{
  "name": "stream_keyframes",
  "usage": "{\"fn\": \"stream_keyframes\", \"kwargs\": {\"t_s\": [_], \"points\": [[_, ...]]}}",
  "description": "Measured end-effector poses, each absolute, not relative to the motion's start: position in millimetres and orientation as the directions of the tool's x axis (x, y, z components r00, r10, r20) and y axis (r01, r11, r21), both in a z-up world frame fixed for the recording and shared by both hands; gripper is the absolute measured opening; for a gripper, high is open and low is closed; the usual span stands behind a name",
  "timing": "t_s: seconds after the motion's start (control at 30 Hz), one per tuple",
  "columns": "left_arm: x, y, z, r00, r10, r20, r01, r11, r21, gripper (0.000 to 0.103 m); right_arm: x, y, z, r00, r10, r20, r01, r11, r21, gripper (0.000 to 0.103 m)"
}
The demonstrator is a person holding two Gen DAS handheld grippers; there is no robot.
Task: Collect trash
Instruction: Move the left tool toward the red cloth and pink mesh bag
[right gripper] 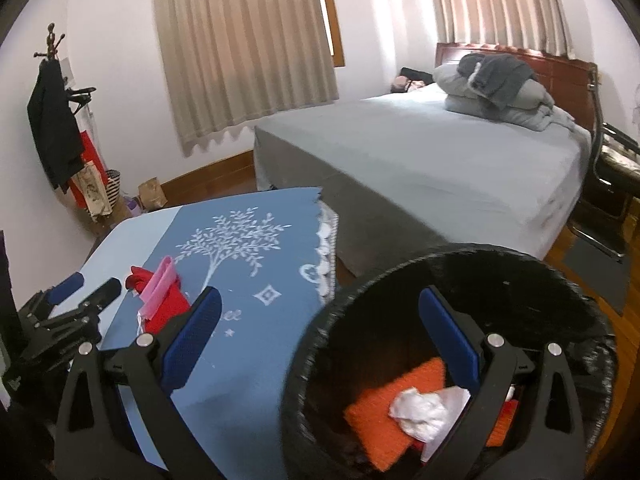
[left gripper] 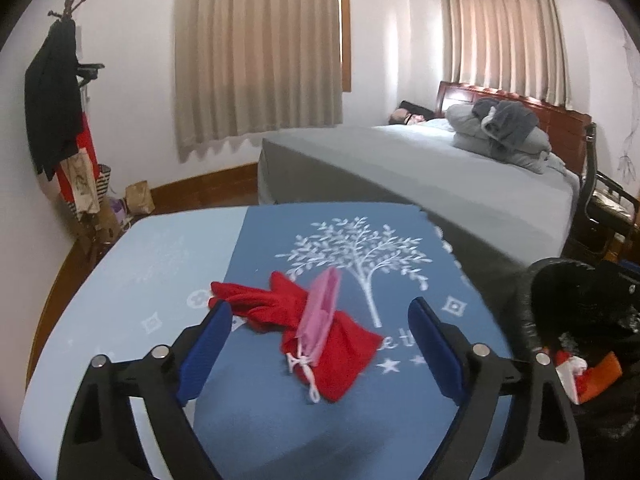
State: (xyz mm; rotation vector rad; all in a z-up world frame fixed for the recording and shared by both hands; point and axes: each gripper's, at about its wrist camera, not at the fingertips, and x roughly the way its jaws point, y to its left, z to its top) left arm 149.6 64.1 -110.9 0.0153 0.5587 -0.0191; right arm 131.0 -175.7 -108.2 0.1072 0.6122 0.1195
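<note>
Left wrist view: my left tool (left gripper: 320, 348) stands spread wide, the red cloth pouch (left gripper: 320, 328) with the pink pouch (left gripper: 320, 308) between its pads, untouched, mid-bench (left gripper: 120, 280), edges well clear. Right wrist view: my right tool (right gripper: 320, 340) spread, empty, over the black round trash bin's (right gripper: 520, 276) near-left rim, beside the bench's right edge.

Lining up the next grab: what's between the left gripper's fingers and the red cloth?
Only bare blue tablecloth. In the left wrist view the left gripper is open and the red cloth, with a pink pouch on it, lies just ahead between the fingertips.
</note>
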Motion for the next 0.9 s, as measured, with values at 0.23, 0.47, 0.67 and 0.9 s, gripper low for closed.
{"fn": "stream_keyframes", "kwargs": {"t_s": [0.23, 0.47, 0.67, 0.9], "points": [[172.8, 66.2, -128.7, 0.826, -0.014, -0.563, 0.018, 1.000, 0.001, 0.083, 160.0, -151.5, -117.8, 0.800, 0.167, -0.576, -0.113, 0.985, 0.129, 0.096], [201.4, 68.5, -143.8, 0.803, 0.007, -0.596, 0.010, 1.000, 0.024, 0.071, 176.4, -138.7, -123.3, 0.790, 0.178, -0.586, -0.132, 0.984, 0.121, 0.096], [214.4, 70.6, -152.5, 0.778, -0.010, -0.628, 0.024, 1.000, 0.015, 0.050, 182.1, -135.8, -128.2, 0.781, 0.177, -0.599, -0.128, 0.984, 0.124, 0.096], [211.9, 70.6, -151.3, 0.777, -0.048, -0.627, 0.050, 0.999, -0.014, 0.017, 185.2, -127.8, -131.9, 0.772, 0.189, -0.607, -0.143, 0.982, 0.124, 0.096]]}}
